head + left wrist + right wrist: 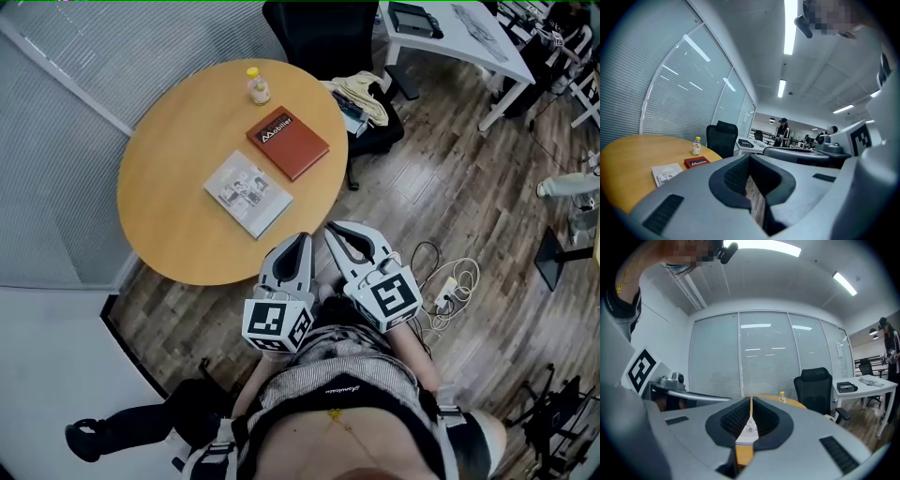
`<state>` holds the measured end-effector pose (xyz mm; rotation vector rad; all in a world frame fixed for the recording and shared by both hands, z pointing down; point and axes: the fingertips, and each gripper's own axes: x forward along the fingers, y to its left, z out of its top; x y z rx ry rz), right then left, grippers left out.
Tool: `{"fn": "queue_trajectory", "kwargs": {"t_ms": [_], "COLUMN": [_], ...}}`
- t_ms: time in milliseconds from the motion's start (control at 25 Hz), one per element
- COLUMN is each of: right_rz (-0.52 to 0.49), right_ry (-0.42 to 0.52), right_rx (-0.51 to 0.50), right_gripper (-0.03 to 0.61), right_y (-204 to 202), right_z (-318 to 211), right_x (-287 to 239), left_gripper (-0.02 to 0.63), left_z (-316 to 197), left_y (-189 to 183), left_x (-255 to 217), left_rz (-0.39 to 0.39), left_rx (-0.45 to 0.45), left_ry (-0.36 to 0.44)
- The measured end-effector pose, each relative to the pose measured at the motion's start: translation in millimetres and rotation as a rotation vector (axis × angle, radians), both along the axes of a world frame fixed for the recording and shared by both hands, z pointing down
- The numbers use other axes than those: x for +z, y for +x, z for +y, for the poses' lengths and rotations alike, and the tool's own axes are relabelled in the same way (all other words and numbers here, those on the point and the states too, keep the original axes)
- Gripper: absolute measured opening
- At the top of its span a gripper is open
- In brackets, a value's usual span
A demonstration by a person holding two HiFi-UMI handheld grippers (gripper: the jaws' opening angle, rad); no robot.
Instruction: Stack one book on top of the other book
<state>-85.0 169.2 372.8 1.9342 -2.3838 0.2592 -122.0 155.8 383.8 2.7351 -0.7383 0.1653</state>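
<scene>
Two books lie side by side on the round wooden table [178, 225]: a red one [288, 142] toward the far side and a white-grey one [248, 193] nearer me. My left gripper [302, 240] and right gripper [337, 231] hover next to each other just off the table's near edge, both shut and empty. In the left gripper view the red book [696, 162] and the white book [665, 172] sit left of my shut left gripper [750, 158]. The right gripper [750, 401] points at the table, with the white book [749, 427] showing past its closed jaws.
A small bottle [258, 86] stands at the table's far edge. A black office chair [319, 37] with clothes and a bag [361, 98] is behind the table. A white desk [450, 37] is at back right. Cables [450, 281] lie on the wooden floor at right.
</scene>
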Motion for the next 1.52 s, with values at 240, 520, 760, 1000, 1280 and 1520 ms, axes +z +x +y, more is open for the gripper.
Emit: {"fn": "queue_trajectory", "kwargs": {"t_ms": [240, 520, 760, 1000, 1280, 1520], "right_rz": [-0.006, 0.003, 0.013, 0.020, -0.018, -0.021], "right_ry": [0.005, 0.023, 0.037, 0.037, 0.025, 0.025], "right_rx": [-0.021, -0.061, -0.120, -0.173, -0.208, -0.247], "right_gripper": [0.029, 0.029, 0.029, 0.029, 0.029, 0.029], "right_y": [11.0, 52.3, 80.2, 98.9, 113.5, 122.8], "right_z": [-20.0, -55.8, -87.5, -107.8, -123.4, -131.8], "right_x": [2.0, -6.3, -13.3, -9.6, -9.8, -7.1], "left_gripper": [0.021, 0.021, 0.021, 0.021, 0.021, 0.021], "left_z": [-20.2, -55.1, -81.9, -100.4, -112.5, -117.8], "left_y": [12.6, 52.8, 87.0, 104.1, 115.8, 123.2], "left_x": [1.6, -3.9, -8.3, -6.6, -6.0, -3.8], "left_rz": [0.003, 0.008, 0.007, -0.004, -0.021, -0.040], "left_rx": [-0.024, -0.068, -0.100, -0.153, -0.198, -0.235], "left_ry": [-0.002, 0.008, 0.022, 0.024, 0.021, 0.014]}}
